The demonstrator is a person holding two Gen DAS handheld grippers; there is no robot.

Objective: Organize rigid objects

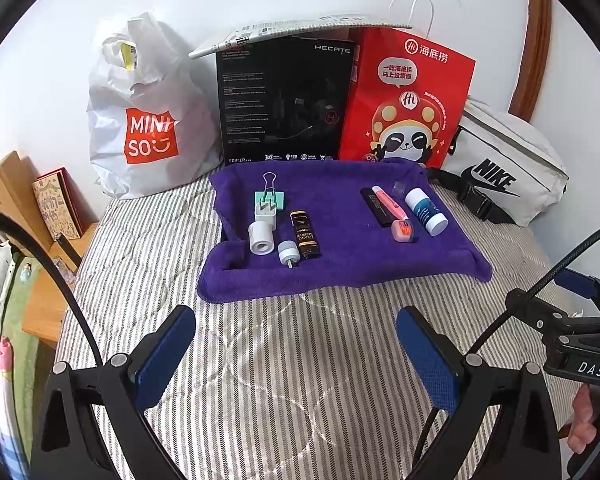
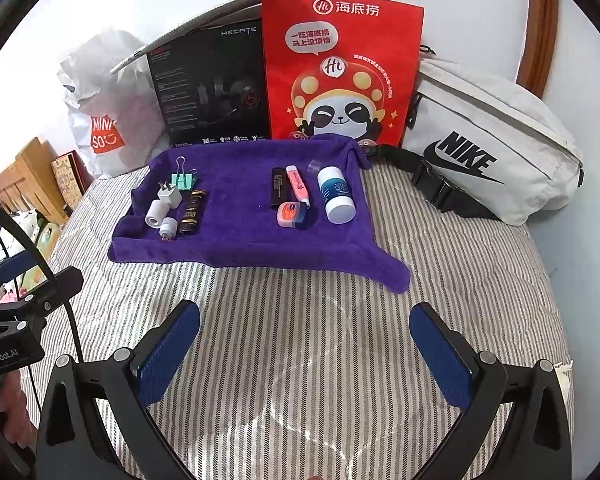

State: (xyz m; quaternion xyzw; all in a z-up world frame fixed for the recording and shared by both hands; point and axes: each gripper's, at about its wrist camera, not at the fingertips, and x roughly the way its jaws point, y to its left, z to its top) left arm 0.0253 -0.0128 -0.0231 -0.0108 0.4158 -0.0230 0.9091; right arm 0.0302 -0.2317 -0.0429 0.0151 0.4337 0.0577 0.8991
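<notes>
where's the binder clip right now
In both wrist views the binder clip sits at the far left of the purple towel, just behind the white plug adapter.

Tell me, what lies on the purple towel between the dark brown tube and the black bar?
Nothing: between the dark brown tube and the black bar the purple towel is bare, clearest in the right wrist view.

Left: white plastic Miniso bag (image 1: 148, 120)
Centre: black Hecate box (image 1: 284, 100), red paper panda bag (image 2: 344, 68)
Right: white Nike waist pouch (image 2: 492, 140)
Underneath: striped quilted bedspread (image 1: 300, 360)
</notes>
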